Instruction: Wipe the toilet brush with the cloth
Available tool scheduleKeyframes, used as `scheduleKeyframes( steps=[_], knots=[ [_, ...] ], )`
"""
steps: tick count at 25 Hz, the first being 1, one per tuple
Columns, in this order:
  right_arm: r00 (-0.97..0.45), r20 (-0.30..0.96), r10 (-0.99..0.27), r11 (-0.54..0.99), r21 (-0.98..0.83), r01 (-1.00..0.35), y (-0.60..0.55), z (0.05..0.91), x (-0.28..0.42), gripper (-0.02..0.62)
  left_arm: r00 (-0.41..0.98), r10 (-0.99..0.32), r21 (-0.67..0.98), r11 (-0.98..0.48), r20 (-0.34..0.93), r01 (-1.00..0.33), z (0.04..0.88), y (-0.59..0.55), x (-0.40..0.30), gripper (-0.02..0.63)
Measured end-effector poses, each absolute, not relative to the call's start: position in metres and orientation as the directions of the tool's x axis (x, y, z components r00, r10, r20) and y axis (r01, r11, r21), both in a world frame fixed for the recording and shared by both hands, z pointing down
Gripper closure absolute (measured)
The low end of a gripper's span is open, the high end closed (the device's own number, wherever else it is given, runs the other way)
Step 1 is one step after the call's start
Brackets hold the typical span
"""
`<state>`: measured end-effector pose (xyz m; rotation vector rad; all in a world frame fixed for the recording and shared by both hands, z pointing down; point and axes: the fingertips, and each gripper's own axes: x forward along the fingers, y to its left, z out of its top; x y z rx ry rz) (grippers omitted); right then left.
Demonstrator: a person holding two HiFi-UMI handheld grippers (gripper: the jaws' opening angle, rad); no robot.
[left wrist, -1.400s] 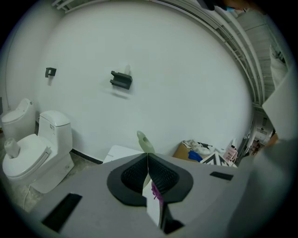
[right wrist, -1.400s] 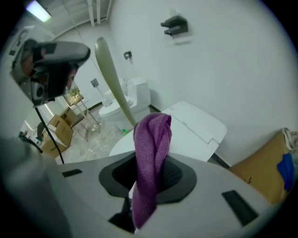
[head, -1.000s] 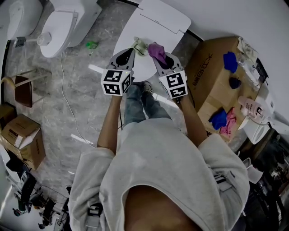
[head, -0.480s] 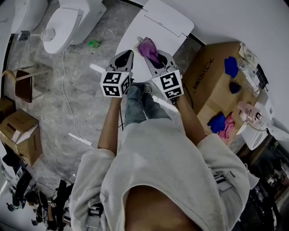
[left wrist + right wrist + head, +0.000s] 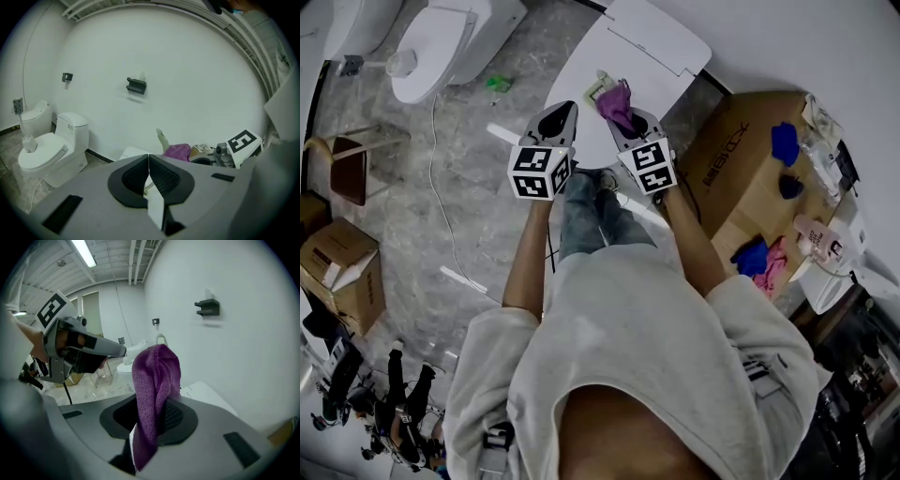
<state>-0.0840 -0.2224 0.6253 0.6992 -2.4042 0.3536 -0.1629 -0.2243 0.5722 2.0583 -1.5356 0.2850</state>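
While the right tool (image 5: 627, 122) clamps the purple cloth (image 5: 157, 380), the toilet brush (image 5: 162, 139) stands upright, pale end up, at the cloth's 9 o'clock. The left tool (image 5: 149, 161) has its jaws together. Half a second ago the cloth hid the brush.

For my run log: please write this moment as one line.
left hand-held gripper: shut on toilet brush | right hand-held gripper: shut on purple cloth | cloth at brush tip
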Motion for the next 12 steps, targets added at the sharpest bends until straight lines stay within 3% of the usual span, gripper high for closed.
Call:
scheduleKeyframes(
  steps=[12],
  knots=[
    [-0.608, 0.723, -0.326, 0.770, -0.170, -0.615, -0.228, 0.702, -0.069, 0.492, 0.341, -0.797, 0.308, -0.205, 0.499, -0.929, 0.583, -0.226, -0.166, 0.586]
  ],
)
